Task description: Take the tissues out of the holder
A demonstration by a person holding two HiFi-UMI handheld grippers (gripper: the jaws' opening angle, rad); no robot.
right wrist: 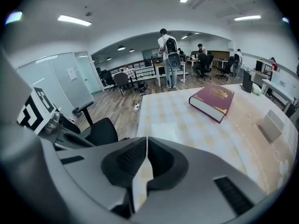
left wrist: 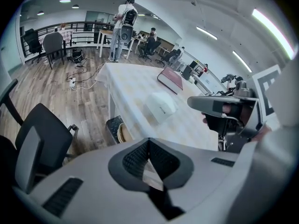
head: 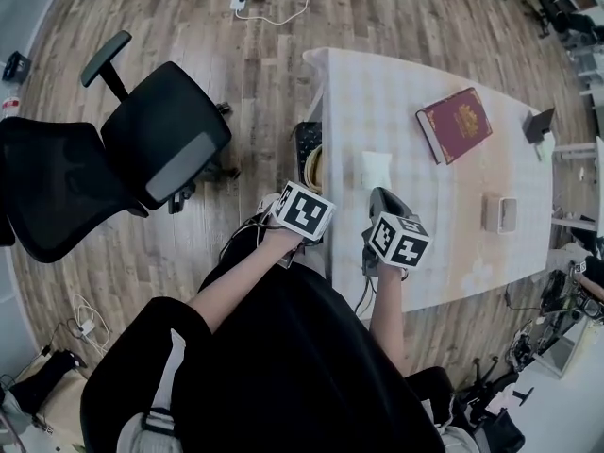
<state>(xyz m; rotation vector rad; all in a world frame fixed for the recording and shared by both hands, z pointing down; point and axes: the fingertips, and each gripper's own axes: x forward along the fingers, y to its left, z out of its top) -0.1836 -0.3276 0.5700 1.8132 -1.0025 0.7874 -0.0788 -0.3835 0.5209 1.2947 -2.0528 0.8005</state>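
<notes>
A: White against the checked cloth: that's the tissue holder (head: 376,169). It lies flat on the bench (head: 406,83), towards the left edge on the person's side and well apart from the red book (head: 454,125).

B: And the claws?

A: Both are short of it. The right claw (right wrist: 146,141) is pressed together with nothing in it. It hovers at the near edge of the bench with the holder just ahead. The left claw (left wrist: 148,143) is likewise closed on nothing. It sits off the bench's left near corner, and the holder is ahead and to its right.

B: So nothing is out?

A: I'd judge this to be the approach, the very start of the task. I can't make out whether any tissues stick up from the top, and the holder looks untouched.

B: What does the next move call for?

A: The jaws must part before anything can be pinched. One claw probably has to pin the holder down, since it looks light enough to lift along with a sheet. The other should come from above onto the opening and nip the top tissue.

B: And the risk?

A: Dragging the whole pack across the cloth.
</notes>
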